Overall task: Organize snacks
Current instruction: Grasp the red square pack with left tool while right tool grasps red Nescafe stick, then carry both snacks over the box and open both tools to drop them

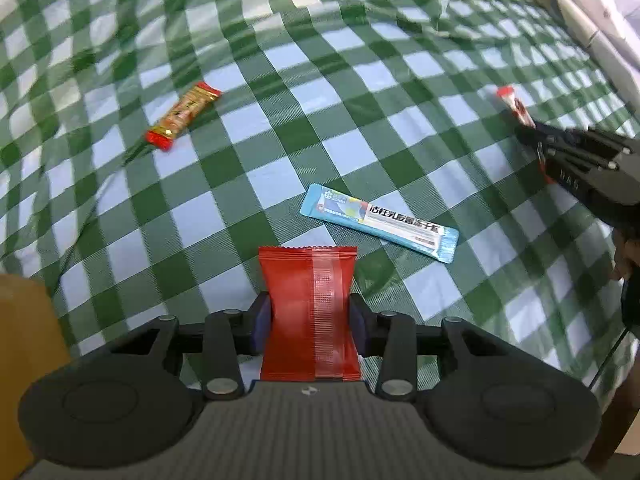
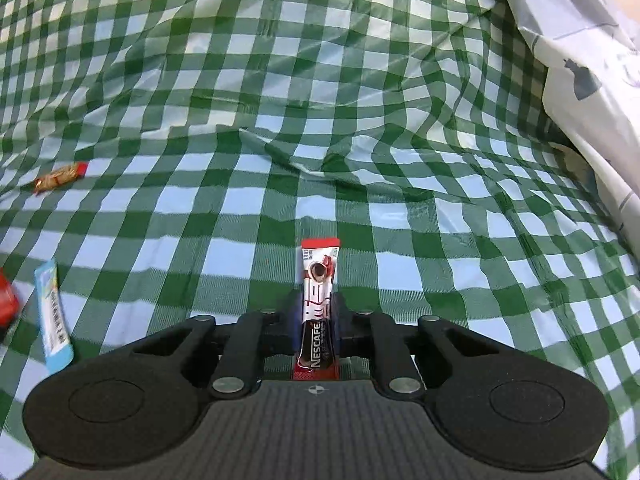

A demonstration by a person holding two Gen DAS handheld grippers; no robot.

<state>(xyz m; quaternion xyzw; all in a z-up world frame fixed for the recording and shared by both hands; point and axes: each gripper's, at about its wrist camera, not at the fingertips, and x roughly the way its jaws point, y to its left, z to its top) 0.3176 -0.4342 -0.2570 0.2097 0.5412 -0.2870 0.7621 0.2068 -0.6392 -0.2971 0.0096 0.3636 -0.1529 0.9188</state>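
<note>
Left gripper (image 1: 308,316) jaws are pinching the red packet (image 1: 307,304) mid-body; it's light, crinkly, probably slippery. Right gripper (image 2: 316,320) jaws are nearly closed, clamping the coffee stick (image 2: 318,300) low down; its thin, floppy end is sticking out ahead.

The left tongs (image 1: 310,312) point steeply down and squeeze a red packet (image 1: 308,304) between their two pads, while the right tongs (image 2: 316,320) tilt down less and pinch a thin coffee stick (image 2: 318,304) tightly, with a bit of hand (image 1: 624,258) behind them.
</note>
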